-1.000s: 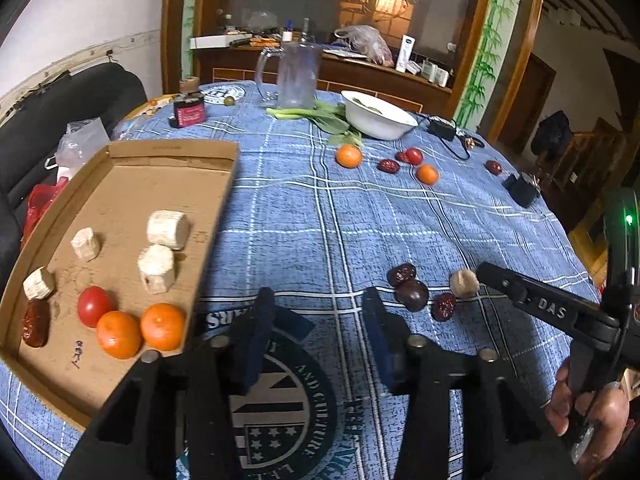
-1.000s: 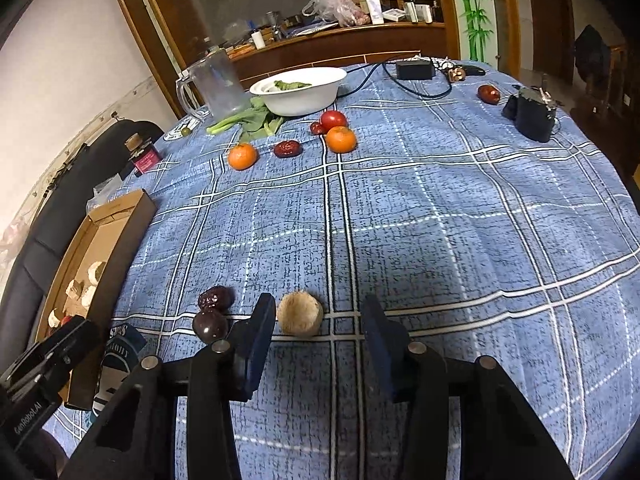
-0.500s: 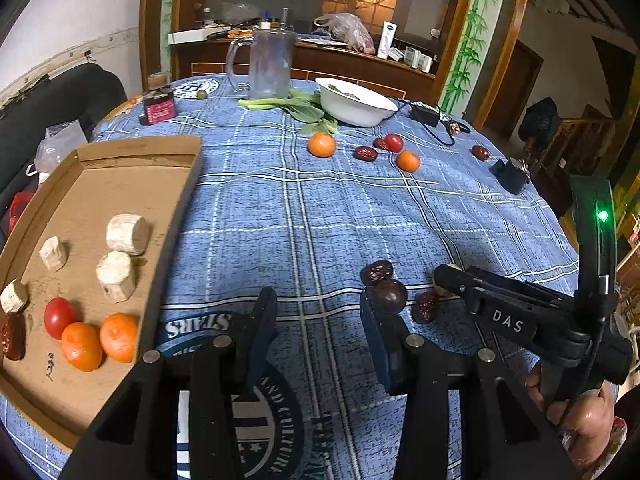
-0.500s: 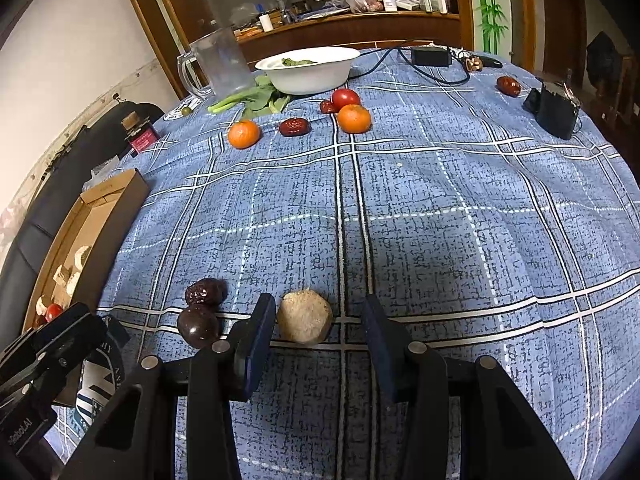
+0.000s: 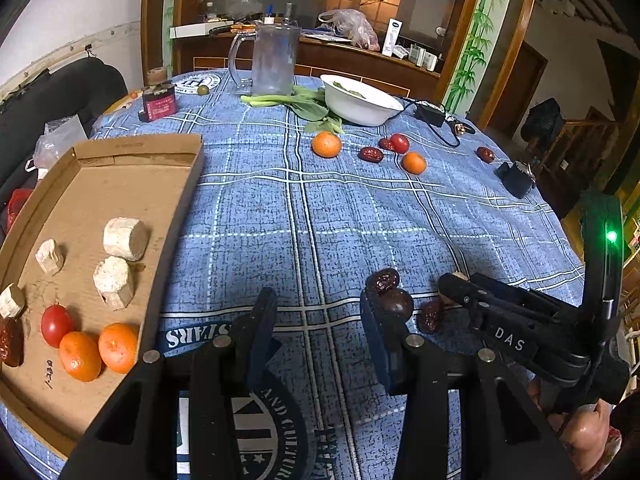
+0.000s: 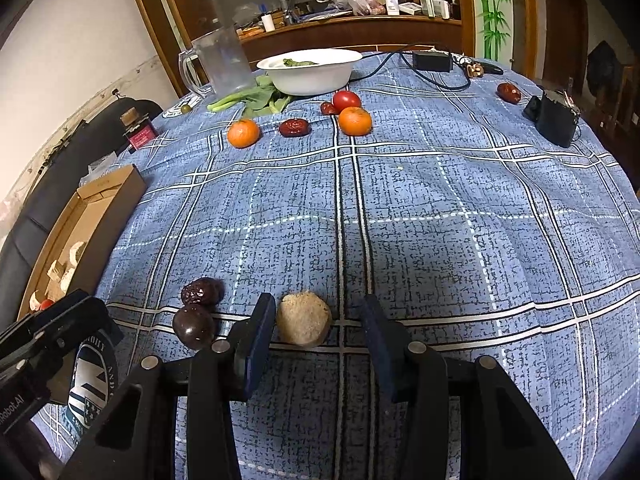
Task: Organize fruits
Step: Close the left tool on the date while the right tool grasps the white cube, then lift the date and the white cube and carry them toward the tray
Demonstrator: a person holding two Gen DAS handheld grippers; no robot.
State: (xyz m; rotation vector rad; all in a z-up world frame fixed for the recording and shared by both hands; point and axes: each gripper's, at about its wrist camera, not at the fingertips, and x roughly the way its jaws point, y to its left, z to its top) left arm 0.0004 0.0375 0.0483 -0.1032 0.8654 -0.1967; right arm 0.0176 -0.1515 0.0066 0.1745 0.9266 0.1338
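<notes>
A cardboard tray (image 5: 120,152) at the left holds pale chunks, a tomato (image 5: 56,325), two tangerines (image 5: 118,347) and a red date. My left gripper (image 5: 318,334) is open and empty over the blue cloth; a dark round fruit (image 5: 398,304) and dates (image 5: 384,280) lie by its right finger. My right gripper (image 6: 318,334) is open, its jaws either side of a tan round piece (image 6: 304,318) that sits near the left jaw. Far off lie tangerines (image 6: 243,133) (image 6: 355,121), a tomato (image 6: 346,100) and dates (image 6: 295,127).
At the table's far side stand a white bowl (image 6: 312,70) with greens, a glass pitcher (image 6: 218,62), leafy stalks, a red jar (image 5: 158,101), a charger with cable (image 6: 432,61) and a black pouch (image 6: 556,118). A dark sofa lies left of the table.
My left gripper has swung right and forward towards the dark fruits. My right gripper has moved in on the tan piece, which now lies between its jaws.
</notes>
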